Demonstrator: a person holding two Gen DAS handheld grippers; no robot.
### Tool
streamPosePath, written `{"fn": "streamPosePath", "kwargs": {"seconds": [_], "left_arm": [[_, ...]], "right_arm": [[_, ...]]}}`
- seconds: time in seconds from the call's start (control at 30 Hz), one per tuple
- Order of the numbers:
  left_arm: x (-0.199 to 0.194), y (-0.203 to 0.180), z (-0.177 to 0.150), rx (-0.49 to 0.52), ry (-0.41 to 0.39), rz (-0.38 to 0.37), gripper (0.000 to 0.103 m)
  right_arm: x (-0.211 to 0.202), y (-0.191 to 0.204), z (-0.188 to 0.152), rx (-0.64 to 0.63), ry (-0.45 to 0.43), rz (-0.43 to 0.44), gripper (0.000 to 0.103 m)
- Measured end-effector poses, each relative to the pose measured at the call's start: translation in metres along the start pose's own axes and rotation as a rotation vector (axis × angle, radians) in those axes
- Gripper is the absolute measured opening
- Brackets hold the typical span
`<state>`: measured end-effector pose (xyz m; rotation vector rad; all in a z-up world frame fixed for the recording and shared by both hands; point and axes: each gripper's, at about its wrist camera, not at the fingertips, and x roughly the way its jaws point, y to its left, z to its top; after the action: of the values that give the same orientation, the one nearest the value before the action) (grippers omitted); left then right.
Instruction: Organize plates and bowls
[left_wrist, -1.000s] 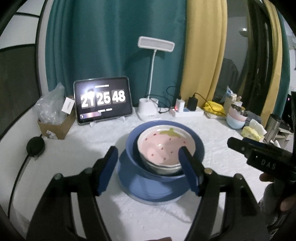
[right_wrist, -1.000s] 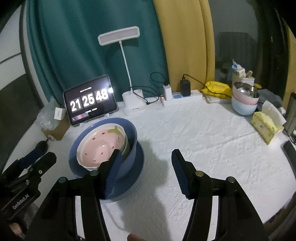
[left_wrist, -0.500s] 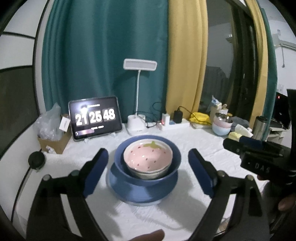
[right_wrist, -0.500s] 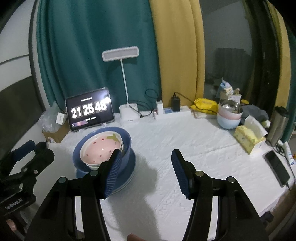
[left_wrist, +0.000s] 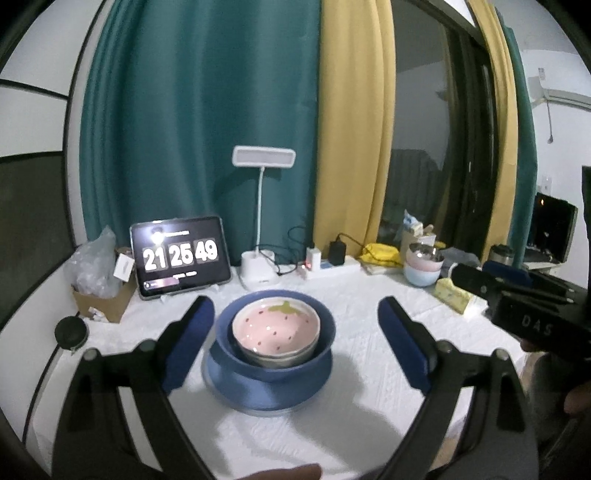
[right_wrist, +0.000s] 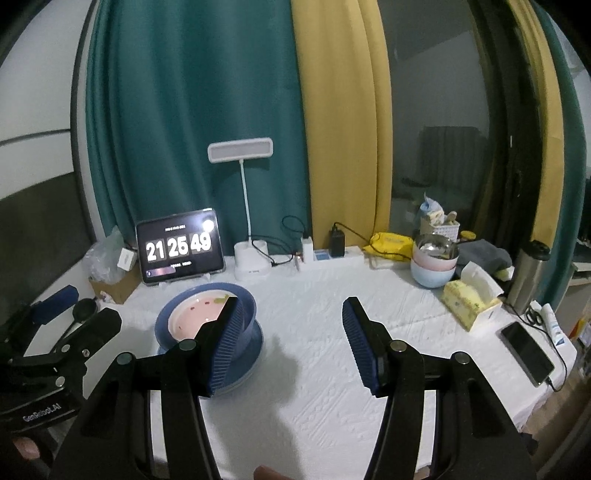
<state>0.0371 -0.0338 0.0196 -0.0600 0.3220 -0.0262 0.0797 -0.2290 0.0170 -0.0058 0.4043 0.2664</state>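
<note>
A pink strawberry bowl (left_wrist: 275, 325) sits nested on a pale bowl inside a blue bowl (left_wrist: 275, 367), and all of it rests on a blue plate (left_wrist: 266, 393) on the white tablecloth. My left gripper (left_wrist: 295, 306) is held back from the stack and above it, open wide, with its blue pads clear of the blue bowl on both sides. In the right wrist view the same stack (right_wrist: 207, 321) lies at the left, partly behind my left finger. My right gripper (right_wrist: 291, 302) is open over bare cloth with nothing between its fingers.
Along the back edge stand a tablet clock (left_wrist: 181, 254), a desk lamp (left_wrist: 260, 273) and a power strip (right_wrist: 332, 254). Stacked pastel bowls (right_wrist: 434, 266), a tissue box (right_wrist: 471, 299), a flask (right_wrist: 528, 277) and a phone (right_wrist: 528, 352) crowd the right. A cardboard box (left_wrist: 101, 291) is at the left.
Both grippers have drawn back and risen from the bowl stack, which now looks smaller. The left jaws have spread wider, away from the blue bowl. The right jaws kept the same gap.
</note>
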Motion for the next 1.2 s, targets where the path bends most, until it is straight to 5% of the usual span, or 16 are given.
{"fn": "streamPosePath", "kwargs": {"seconds": [1.2], "left_arm": [[-0.056, -0.012, 0.038, 0.007, -0.138, 0.024, 0.092]], "right_arm": [[-0.061, 0.0, 0.022, -0.016, -0.149, -0.024, 0.06]]}}
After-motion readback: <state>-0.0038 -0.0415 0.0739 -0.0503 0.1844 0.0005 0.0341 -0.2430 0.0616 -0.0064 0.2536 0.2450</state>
